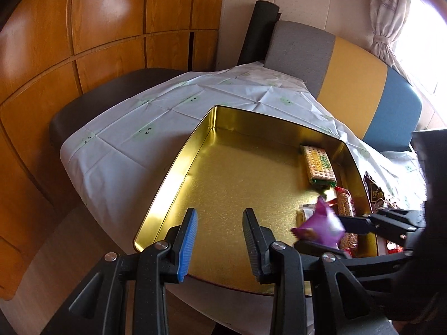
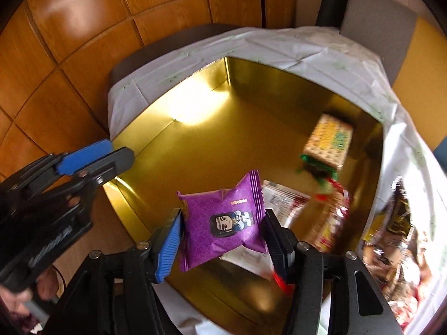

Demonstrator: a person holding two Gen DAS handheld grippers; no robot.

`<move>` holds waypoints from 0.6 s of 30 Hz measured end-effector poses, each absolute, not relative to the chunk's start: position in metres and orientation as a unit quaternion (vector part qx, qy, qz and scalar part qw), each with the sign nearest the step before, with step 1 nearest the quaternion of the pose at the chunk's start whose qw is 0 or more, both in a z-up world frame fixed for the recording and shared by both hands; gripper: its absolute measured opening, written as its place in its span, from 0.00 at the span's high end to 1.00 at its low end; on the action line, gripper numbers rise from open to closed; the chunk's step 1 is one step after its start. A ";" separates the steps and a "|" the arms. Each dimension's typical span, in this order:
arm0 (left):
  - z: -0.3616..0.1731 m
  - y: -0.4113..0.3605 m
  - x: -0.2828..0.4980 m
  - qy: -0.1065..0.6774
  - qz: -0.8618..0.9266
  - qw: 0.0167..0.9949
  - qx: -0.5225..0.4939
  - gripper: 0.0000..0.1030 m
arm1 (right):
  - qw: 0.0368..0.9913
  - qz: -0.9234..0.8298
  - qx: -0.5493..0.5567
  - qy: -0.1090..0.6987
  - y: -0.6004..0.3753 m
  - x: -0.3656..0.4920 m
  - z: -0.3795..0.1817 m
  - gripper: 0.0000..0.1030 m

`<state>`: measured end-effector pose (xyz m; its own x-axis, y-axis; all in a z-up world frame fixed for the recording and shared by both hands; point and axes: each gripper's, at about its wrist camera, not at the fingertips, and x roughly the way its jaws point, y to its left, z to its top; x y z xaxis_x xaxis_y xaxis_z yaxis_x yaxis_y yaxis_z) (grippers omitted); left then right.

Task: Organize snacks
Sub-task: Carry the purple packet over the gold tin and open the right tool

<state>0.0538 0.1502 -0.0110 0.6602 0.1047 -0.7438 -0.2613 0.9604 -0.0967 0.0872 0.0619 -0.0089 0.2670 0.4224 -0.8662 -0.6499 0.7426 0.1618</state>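
Observation:
A gold tin box [image 1: 178, 167] [image 2: 195, 145] lies open on a white cloth. Inside it at the right are a cracker pack [image 1: 320, 164] [image 2: 329, 139], a red-ended snack bar [image 1: 345, 206] and a white packet [image 2: 282, 198]. My right gripper [image 2: 222, 237] is shut on a purple snack packet [image 2: 226, 223] [image 1: 321, 224] with a cartoon figure, held above the tin's near right part. My left gripper [image 1: 220, 234] is open and empty over the tin's near edge; it also shows at the left of the right wrist view [image 2: 95, 156].
The white cloth [image 1: 125, 128] covers a small table. More snack packets [image 2: 396, 223] lie on the cloth to the right of the tin. A grey, yellow and blue sofa [image 1: 357, 83] stands behind, and wooden cabinets [image 1: 83, 28] stand at the left.

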 end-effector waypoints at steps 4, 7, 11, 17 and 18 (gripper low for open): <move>-0.013 0.153 0.054 0.402 0.105 0.904 -0.102 0.67 | 0.782 0.336 -0.113 0.512 0.068 0.093 -0.023 0.38; -0.015 0.154 0.055 0.404 0.107 0.902 -0.104 0.67 | 0.782 0.335 -0.106 0.514 0.068 0.093 -0.028 0.30; -0.015 0.154 0.055 0.403 0.108 0.903 -0.103 0.67 | 0.789 0.336 -0.083 0.508 0.061 0.092 -0.025 0.21; -0.012 0.149 0.054 0.396 0.107 0.907 -0.089 0.67 | 0.821 0.324 -0.068 0.464 0.038 0.082 -0.006 0.21; -0.011 0.148 0.053 0.395 0.107 0.908 -0.088 0.67 | 0.829 0.320 -0.071 0.453 0.033 0.078 -0.002 0.21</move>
<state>0.0530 0.1481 -0.0107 0.6654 0.1241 -0.7361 -0.2632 0.9618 -0.0758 0.0780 0.0330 -0.0018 0.3843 0.4652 -0.7974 -0.5947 0.7854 0.1715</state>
